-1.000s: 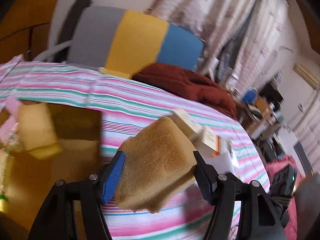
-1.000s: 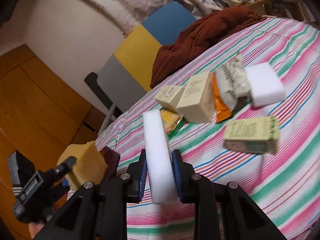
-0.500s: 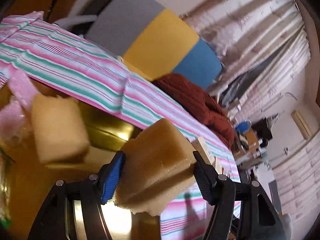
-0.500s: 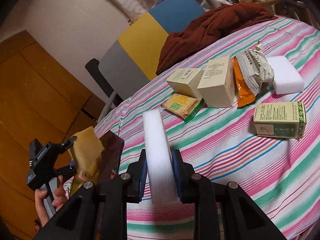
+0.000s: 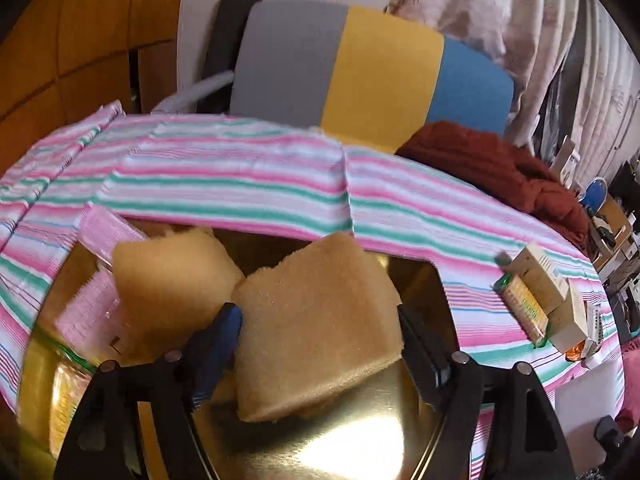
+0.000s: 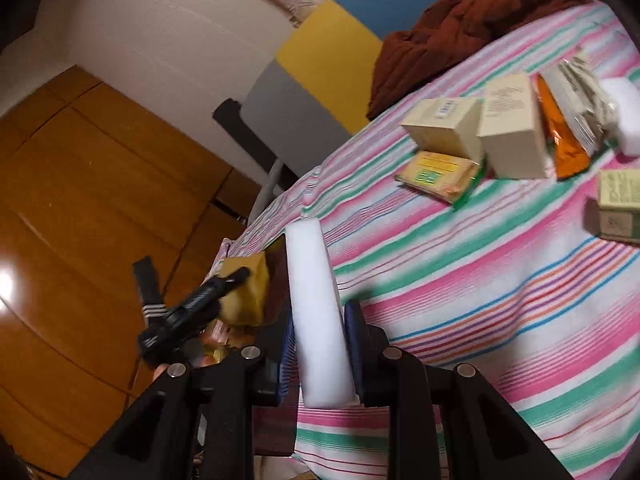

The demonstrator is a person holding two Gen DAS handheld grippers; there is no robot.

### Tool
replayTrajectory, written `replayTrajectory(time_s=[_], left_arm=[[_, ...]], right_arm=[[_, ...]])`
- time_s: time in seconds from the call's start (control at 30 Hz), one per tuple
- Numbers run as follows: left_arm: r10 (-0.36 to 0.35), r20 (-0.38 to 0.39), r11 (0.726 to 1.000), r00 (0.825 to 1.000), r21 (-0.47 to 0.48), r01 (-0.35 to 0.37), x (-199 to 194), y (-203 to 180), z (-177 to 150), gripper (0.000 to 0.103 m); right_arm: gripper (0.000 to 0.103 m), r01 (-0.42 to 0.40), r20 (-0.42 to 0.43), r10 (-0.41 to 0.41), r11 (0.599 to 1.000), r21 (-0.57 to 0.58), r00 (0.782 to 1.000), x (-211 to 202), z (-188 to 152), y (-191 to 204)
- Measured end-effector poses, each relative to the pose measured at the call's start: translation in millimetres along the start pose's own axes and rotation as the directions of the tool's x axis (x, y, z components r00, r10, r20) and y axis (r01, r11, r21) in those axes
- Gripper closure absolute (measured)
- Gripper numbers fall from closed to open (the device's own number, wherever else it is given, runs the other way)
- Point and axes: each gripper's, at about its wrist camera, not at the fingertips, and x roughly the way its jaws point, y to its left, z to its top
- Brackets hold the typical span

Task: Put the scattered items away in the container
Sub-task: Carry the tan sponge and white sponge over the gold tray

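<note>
Our left gripper (image 5: 320,344) is clamped on a tan sponge (image 5: 320,320) over the gold container (image 5: 340,448), a second sponge (image 5: 172,276) at ten o'clock of it. Our right gripper (image 6: 320,344) pinches a white foam block (image 6: 316,304), boxes (image 6: 480,128) at two o'clock.

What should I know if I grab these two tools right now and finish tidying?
Left tool: shut on a tan sponge, over the gold container.
Right tool: shut on a white sponge, near the container's edge.
Done: another tan sponge and pink packets are inside.
Left: drop both sponges in, then fetch the boxes, snack packets and white block on the striped cloth.
</note>
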Motion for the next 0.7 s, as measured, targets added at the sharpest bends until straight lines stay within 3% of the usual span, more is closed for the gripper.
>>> replayTrajectory(time_s=[0.13, 0.2, 0.33, 0.57, 0.63, 0.7], left_arm=[[0.016, 0.014, 0.998, 1.000, -0.069, -0.015, 5, 3, 2, 0.021], [0.020, -0.032, 0.996, 0.999, -0.091, -0.022, 10, 4, 1, 0.020], [-0.086, -0.088, 0.986, 0.992, -0.152, 0.072, -3, 6, -1, 0.020], [-0.160, -0.055, 0.967, 0.986, -0.209, 0.145, -18, 20, 7, 0.019], [-0.213, -0.086, 0.945, 0.973, -0.272, 0.183, -8, 26, 12, 0.019], [-0.293, -0.121, 0.900, 0.948, -0.370, 0.231, 0, 36, 11, 0.018]], right_arm=[[0.078, -0.019, -0.009, 0.019, 1.000, 0.014, 1.000, 4, -2, 2], [0.078, -0.035, -0.016, 0.036, 0.999, 0.025, 0.999, 5, -3, 3], [0.078, -0.064, -0.019, 0.065, 0.998, 0.019, 0.998, 5, 0, 11], [0.078, -0.119, -0.066, 0.118, 0.993, -0.019, 0.991, 31, 5, 41], [0.078, -0.125, -0.080, 0.122, 0.991, -0.036, 0.989, 42, 6, 51], [0.078, -0.126, -0.095, 0.121, 0.991, -0.053, 0.988, 54, 6, 61]])
